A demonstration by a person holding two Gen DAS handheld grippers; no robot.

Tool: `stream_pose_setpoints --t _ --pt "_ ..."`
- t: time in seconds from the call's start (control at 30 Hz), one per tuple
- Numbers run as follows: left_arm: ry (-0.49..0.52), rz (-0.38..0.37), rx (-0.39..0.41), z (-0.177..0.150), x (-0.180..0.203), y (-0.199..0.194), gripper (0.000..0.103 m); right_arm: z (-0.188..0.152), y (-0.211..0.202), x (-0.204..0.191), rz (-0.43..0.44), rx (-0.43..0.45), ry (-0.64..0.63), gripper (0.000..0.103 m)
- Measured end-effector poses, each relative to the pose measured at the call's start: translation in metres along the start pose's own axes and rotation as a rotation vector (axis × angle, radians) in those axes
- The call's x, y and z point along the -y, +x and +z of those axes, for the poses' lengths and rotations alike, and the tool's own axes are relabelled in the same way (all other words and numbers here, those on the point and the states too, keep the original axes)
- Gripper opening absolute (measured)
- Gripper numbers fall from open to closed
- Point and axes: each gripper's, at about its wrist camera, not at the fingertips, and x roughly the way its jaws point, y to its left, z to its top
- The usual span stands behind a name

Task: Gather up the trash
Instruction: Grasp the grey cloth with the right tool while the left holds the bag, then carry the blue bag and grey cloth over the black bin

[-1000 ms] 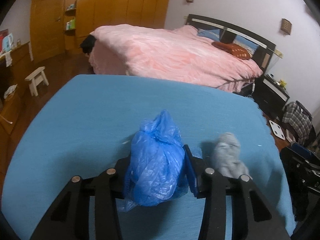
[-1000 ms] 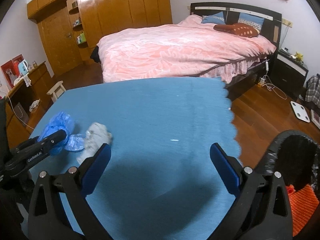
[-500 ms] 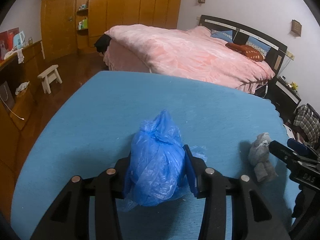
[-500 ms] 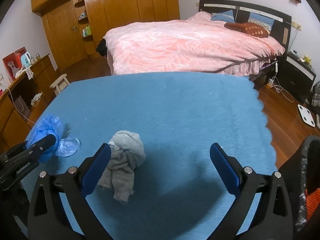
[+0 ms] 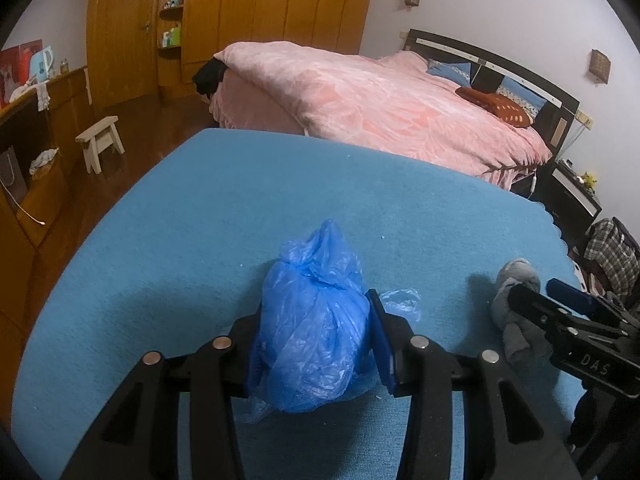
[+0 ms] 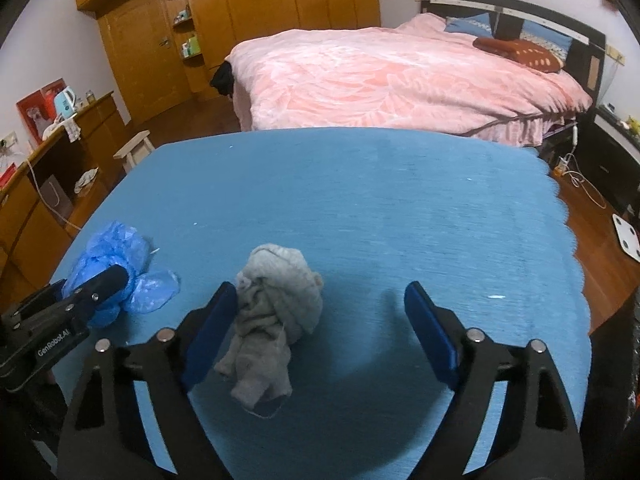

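A crumpled blue plastic bag (image 5: 312, 320) rests on the blue table cover (image 5: 200, 220), and my left gripper (image 5: 314, 320) is shut on it, a pad pressing each side. The right wrist view shows the same bag (image 6: 116, 248) and left gripper (image 6: 96, 288) at the far left. A grey wadded rag (image 6: 276, 308) lies on the cover (image 6: 400, 220) between the jaws of my right gripper (image 6: 320, 300). Those jaws are closing: the left pad touches the rag, the right pad stands well clear. In the left wrist view the rag (image 5: 516, 280) sits partly behind the right gripper (image 5: 560, 312).
A bed with a pink quilt (image 6: 400, 72) stands beyond the table's far edge. Wooden wardrobes (image 6: 280, 8) line the back wall. A small white stool (image 5: 100, 140) and a low wooden cabinet (image 5: 32, 152) are at the left. A white scale (image 6: 628, 236) lies on the floor right.
My right gripper moved left across the table until the grey rag came between its jaws, which have begun to narrow. The left gripper still holds the blue bag.
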Motion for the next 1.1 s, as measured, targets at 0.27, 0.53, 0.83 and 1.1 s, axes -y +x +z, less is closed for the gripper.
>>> stream_pose_setpoints --t 0.27,0.53,0.83,1.1 --pt "0.029 0.030 0.014 0.001 -0.008 -0.005 0.045 -0.001 0.007 -0.018 0.053 -0.034 -0.033 0.057" --pt "0.012 0.037 0.004 0.000 -0.013 -0.003 0.045 -0.004 0.012 -0.029 0.089 -0.070 -0.050 0.036" --pt "0.032 0.037 0.019 0.002 -0.008 -0.005 0.045 -0.004 -0.003 -0.020 0.071 -0.048 -0.035 0.035" --pt "0.057 0.010 0.033 0.004 0.013 -0.021 0.045 -0.001 -0.026 -0.004 0.054 -0.013 -0.021 0.035"
